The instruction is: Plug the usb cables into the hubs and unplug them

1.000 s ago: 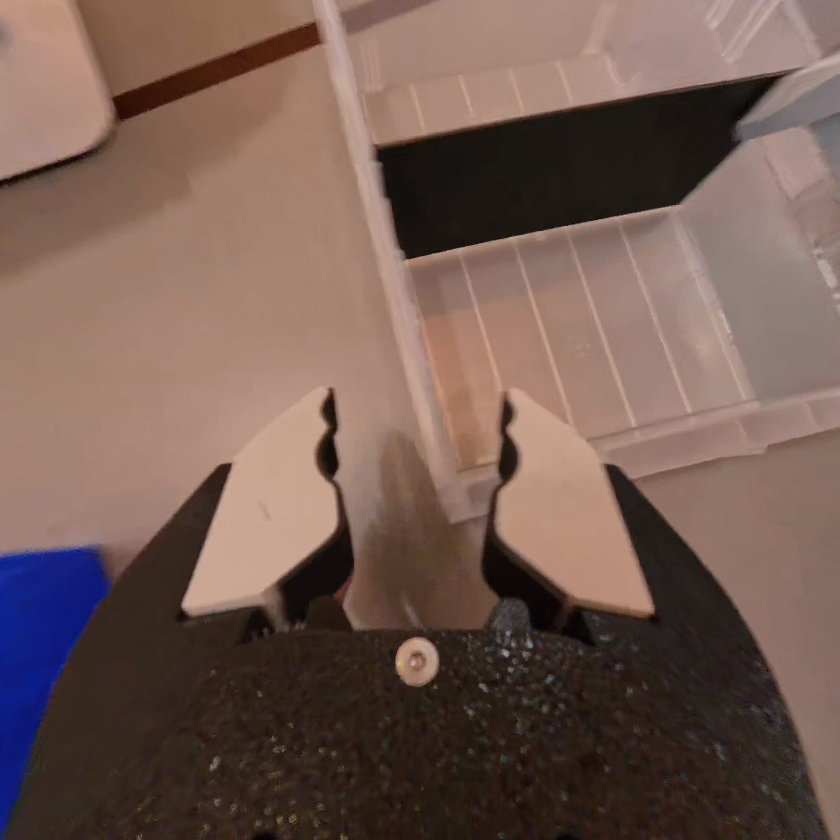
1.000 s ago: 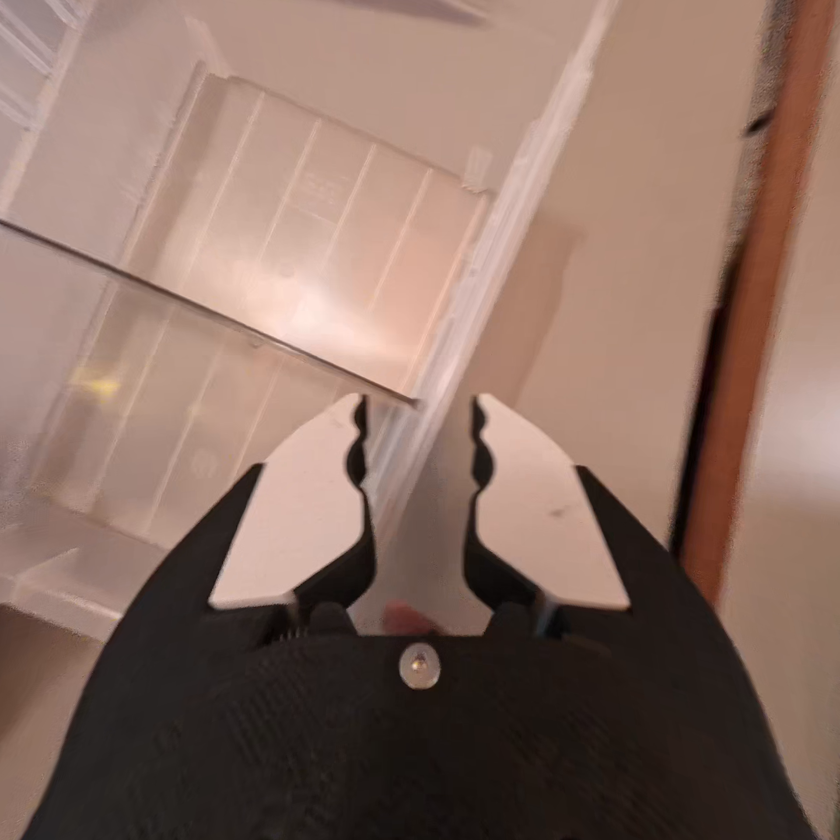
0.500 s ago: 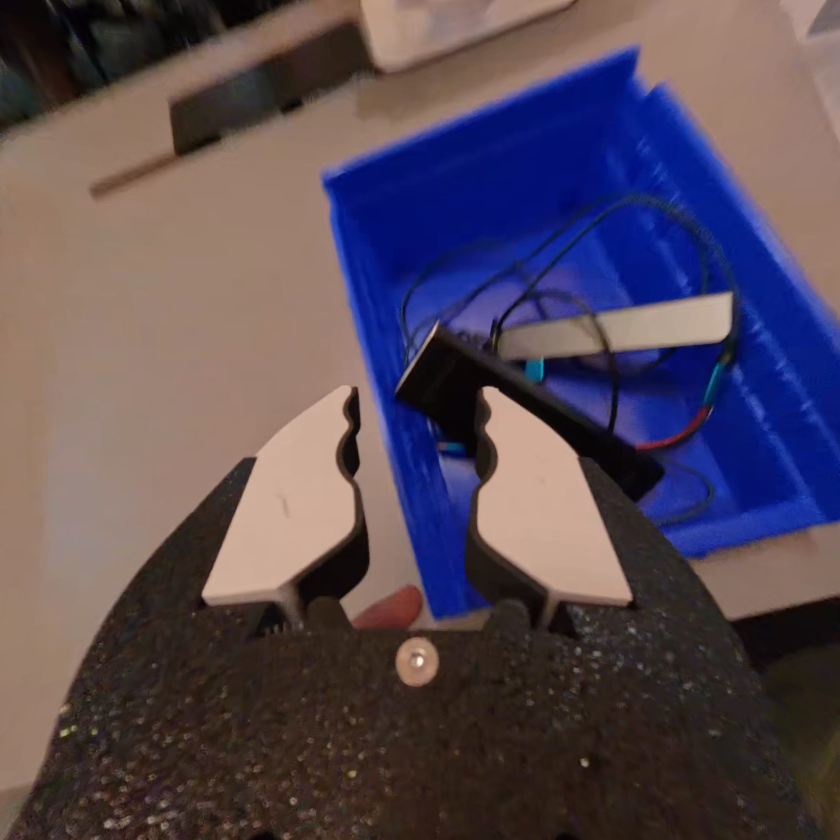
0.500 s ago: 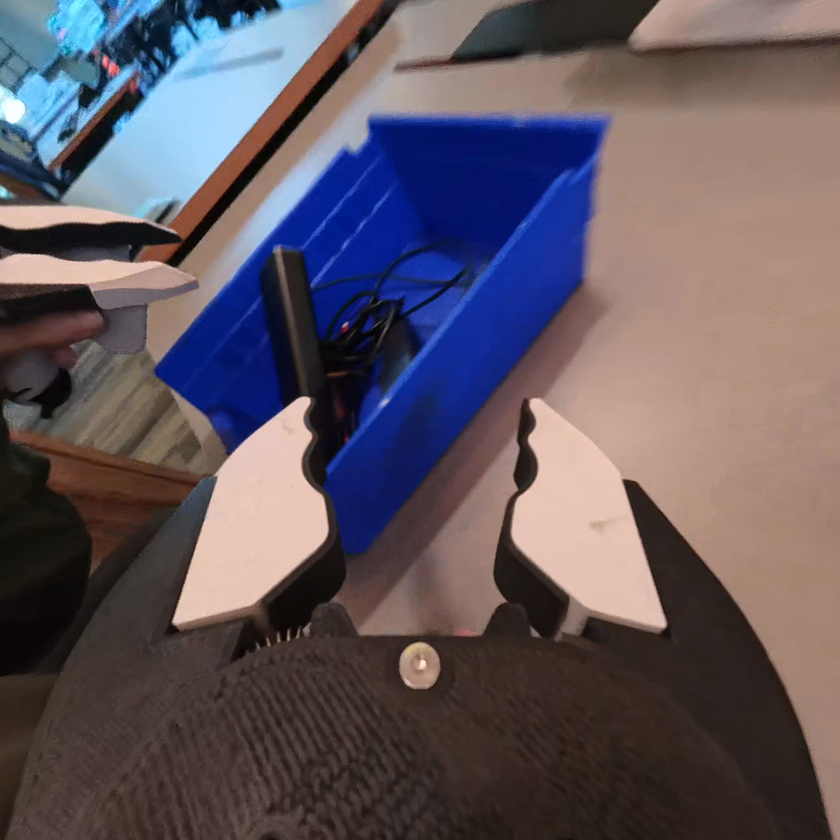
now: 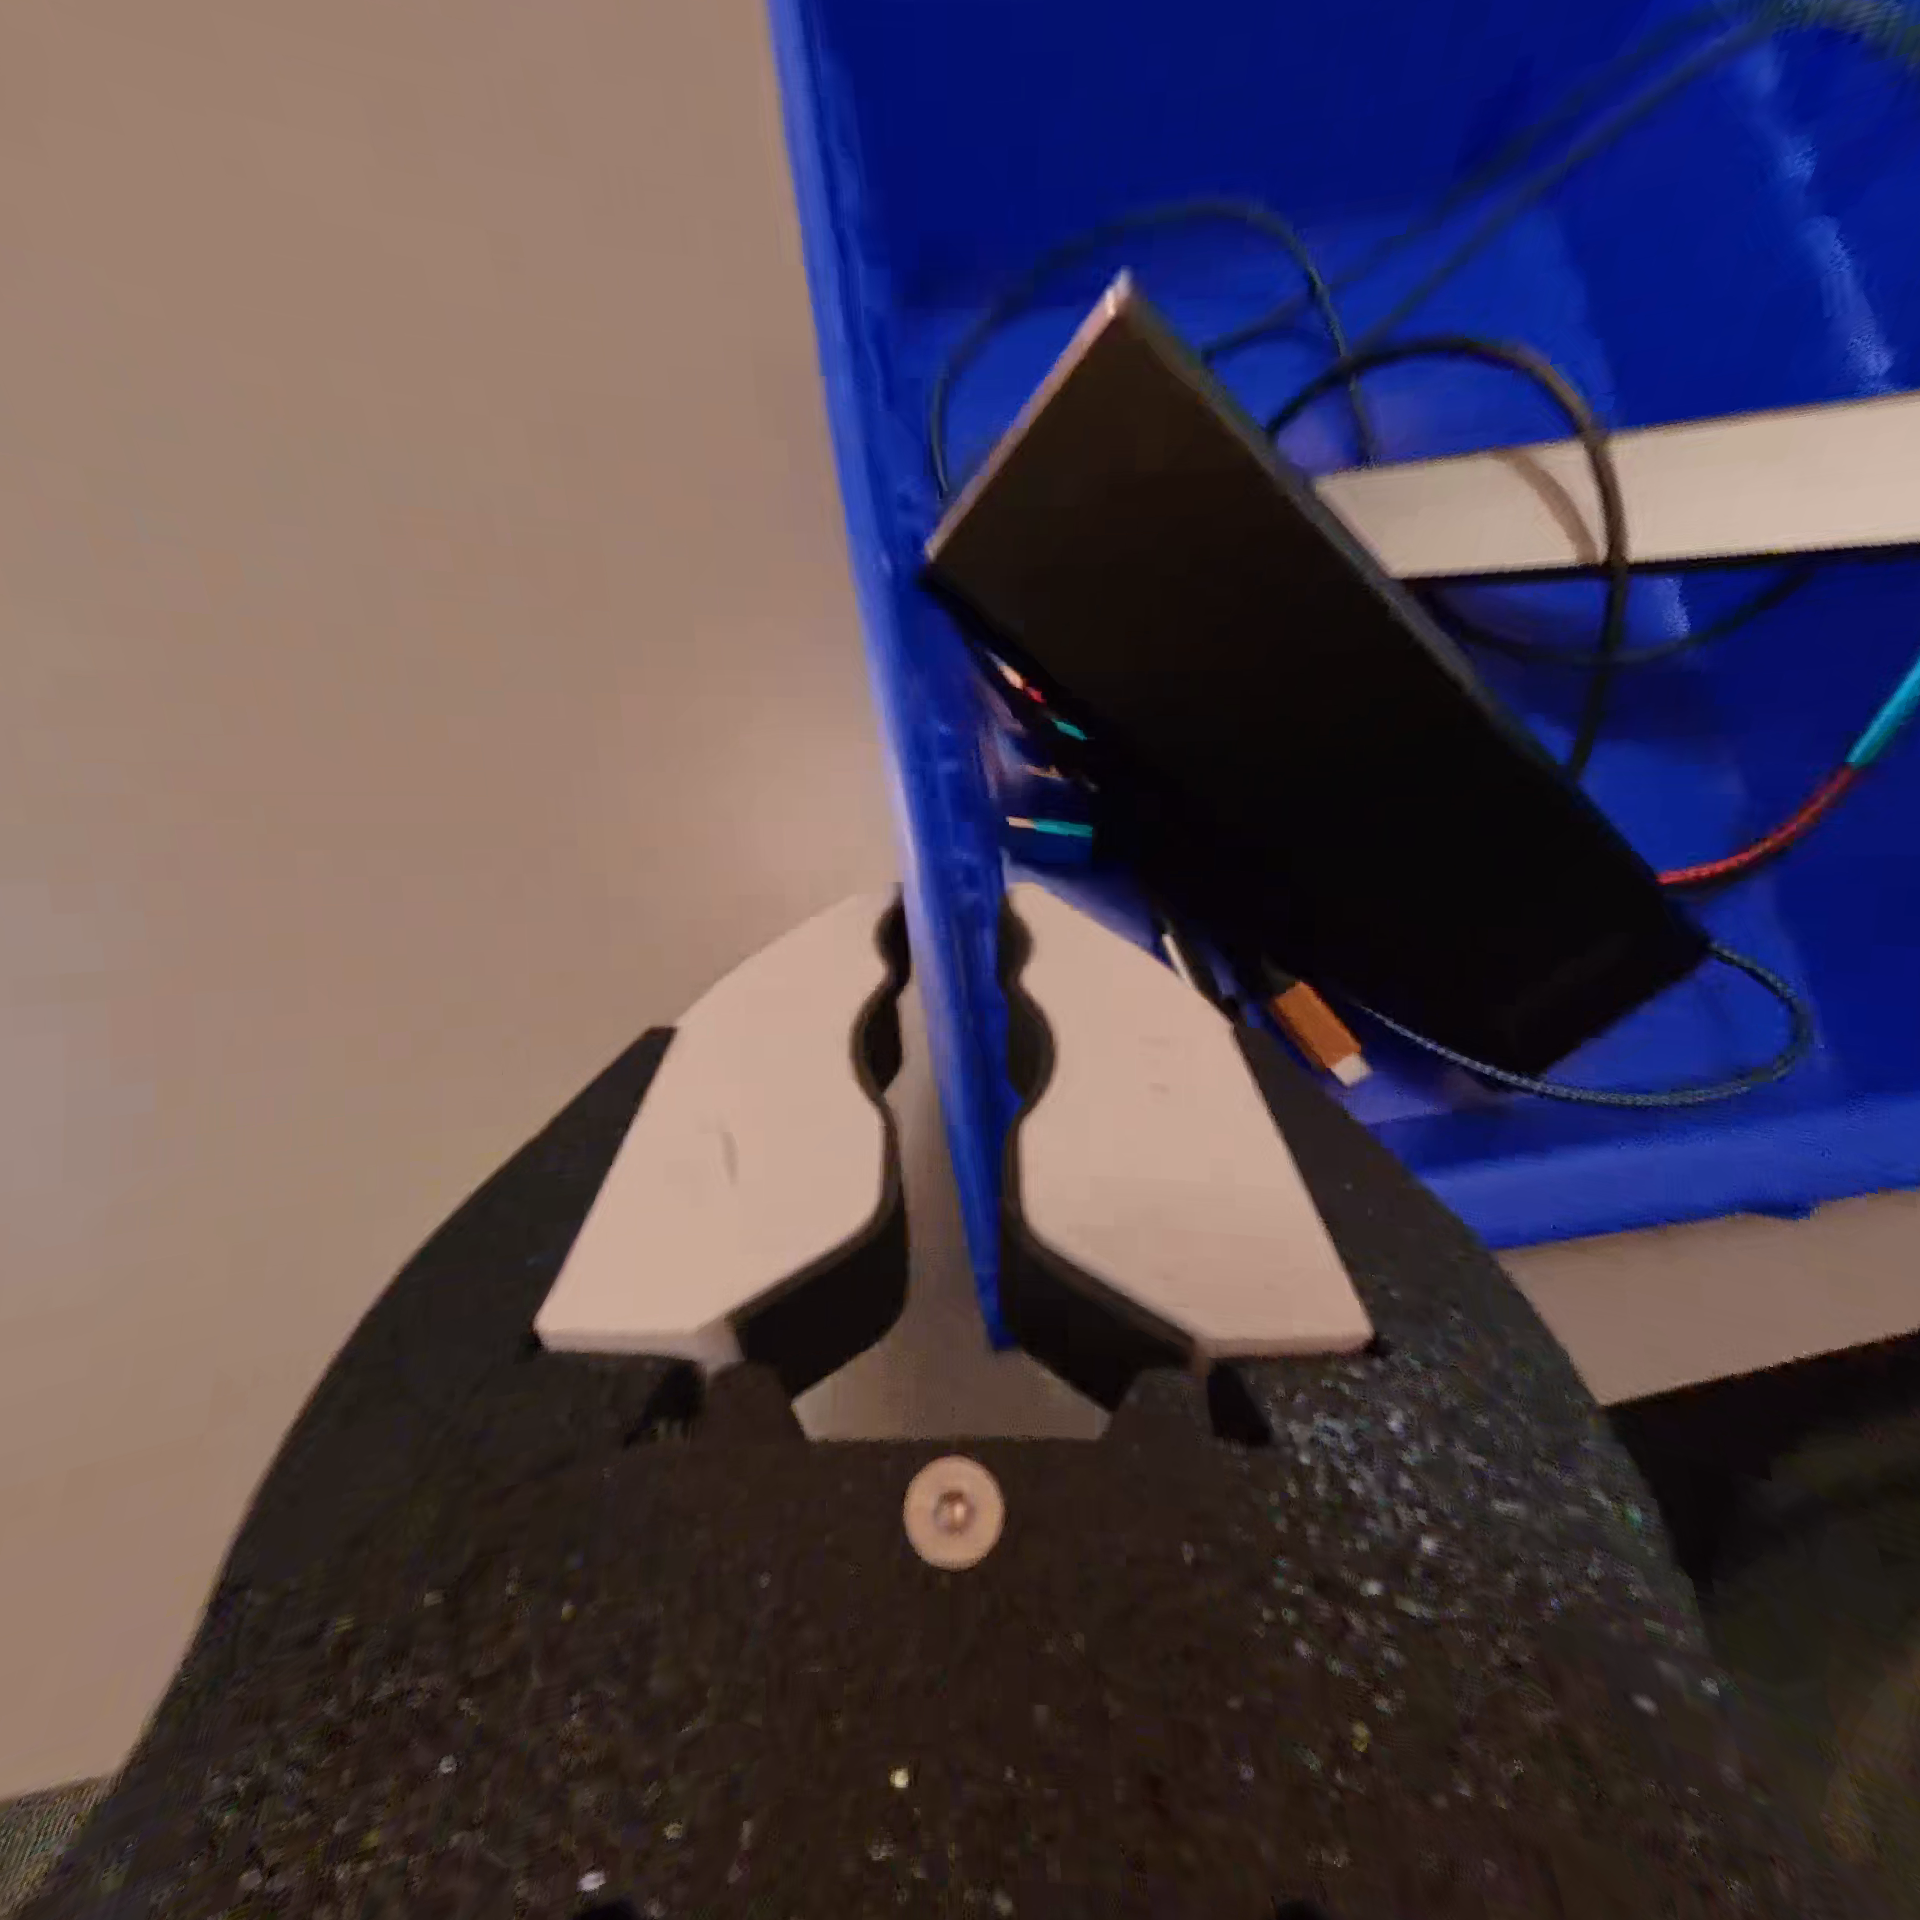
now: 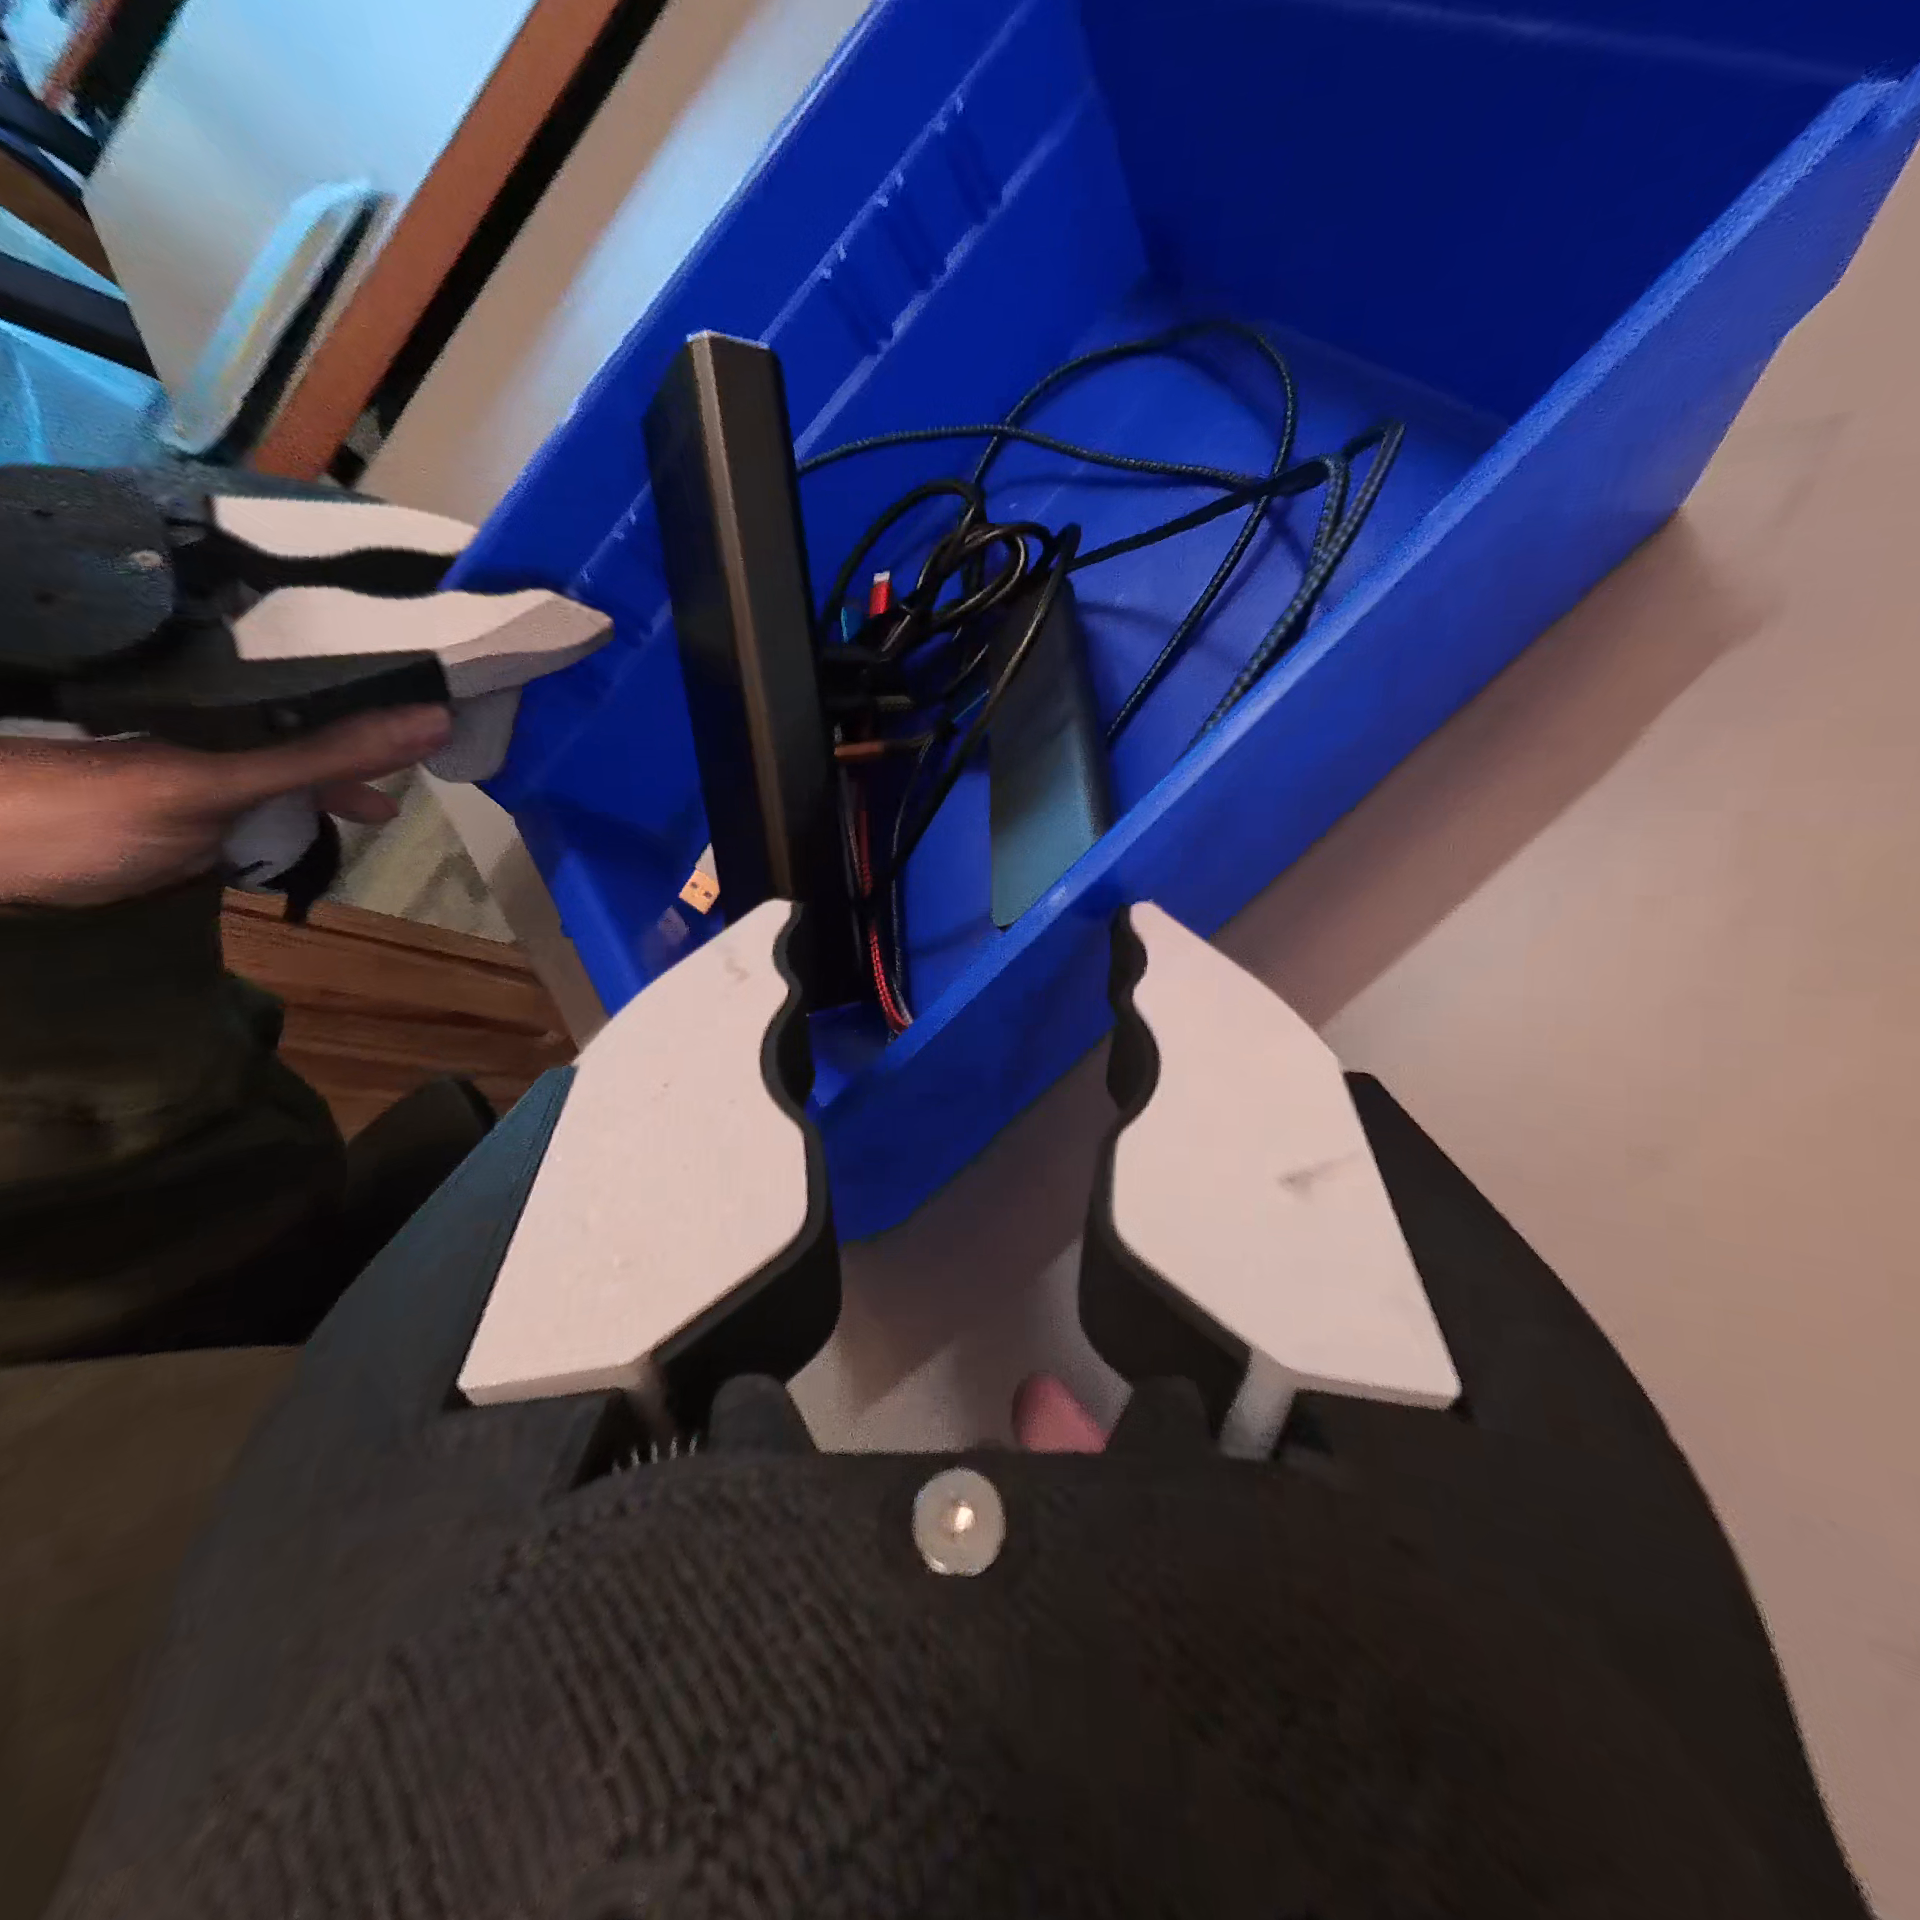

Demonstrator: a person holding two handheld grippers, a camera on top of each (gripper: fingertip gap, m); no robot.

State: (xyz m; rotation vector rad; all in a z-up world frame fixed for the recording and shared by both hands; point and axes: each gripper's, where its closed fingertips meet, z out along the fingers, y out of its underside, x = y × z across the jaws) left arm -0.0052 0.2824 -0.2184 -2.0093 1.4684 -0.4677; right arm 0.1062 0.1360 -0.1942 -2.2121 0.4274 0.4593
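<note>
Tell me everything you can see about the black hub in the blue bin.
The black hub is a long, flat, glossy slab with a thin lighter edge band. It stands tilted on one long edge inside the blue bin, near the wall by the left gripper; whether it touches that wall is unclear. Several cable plugs with teal and red collars sit along its lower side. Dark cables tangle beside it. Neither gripper touches it.

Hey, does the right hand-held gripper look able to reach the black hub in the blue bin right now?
Probably yes. The right hand-held gripper is open, close to the bin, whose top is uncovered. The black hub stands tilted above the tangled cables, its upper end exposed.
</note>
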